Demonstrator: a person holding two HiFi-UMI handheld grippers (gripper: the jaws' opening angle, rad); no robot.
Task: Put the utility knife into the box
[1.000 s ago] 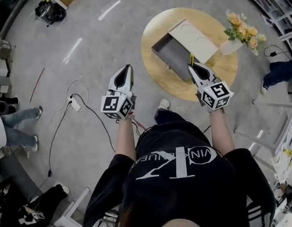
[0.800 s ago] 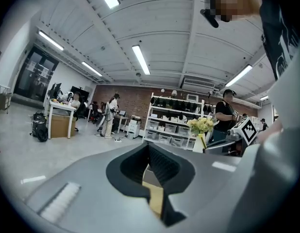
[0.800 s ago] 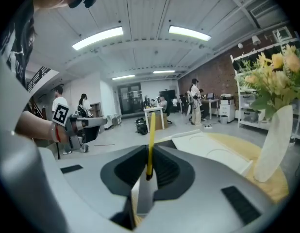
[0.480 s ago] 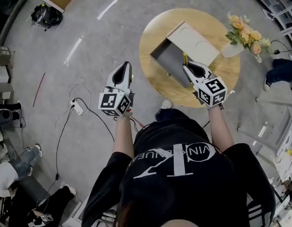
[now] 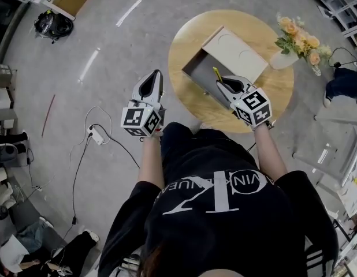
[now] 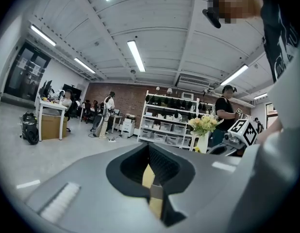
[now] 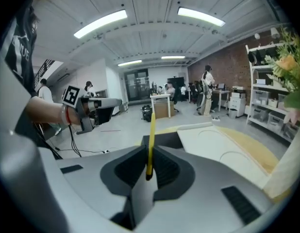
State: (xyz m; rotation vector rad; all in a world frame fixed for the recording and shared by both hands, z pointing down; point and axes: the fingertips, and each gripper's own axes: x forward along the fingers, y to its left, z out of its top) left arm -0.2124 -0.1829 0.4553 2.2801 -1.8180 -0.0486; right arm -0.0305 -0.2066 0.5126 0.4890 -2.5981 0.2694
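the carry looks nearly done: the right gripper (image 5: 223,82) pinches the slim yellow utility knife (image 5: 216,74) in its fingers, tip poking out over the open grey box (image 5: 200,68), a rigid tray with a cream lid (image 5: 236,52) mid-way across the round wooden surface (image 5: 193,105). the next move likely calls for lowering it between the walls, then letting go. the left gripper (image 5: 150,75), fingers pressed together on nothing, hangs beyond the surface's left edge.

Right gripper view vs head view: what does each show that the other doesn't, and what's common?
Only the right gripper view: the right claw seen close up, jaws closed on the yellow utility knife, plus ceiling lights. Only the head view: the round table's full outline and the right claw's marker cube. Both: the knife, the box on the table, the flowers and the left claw.
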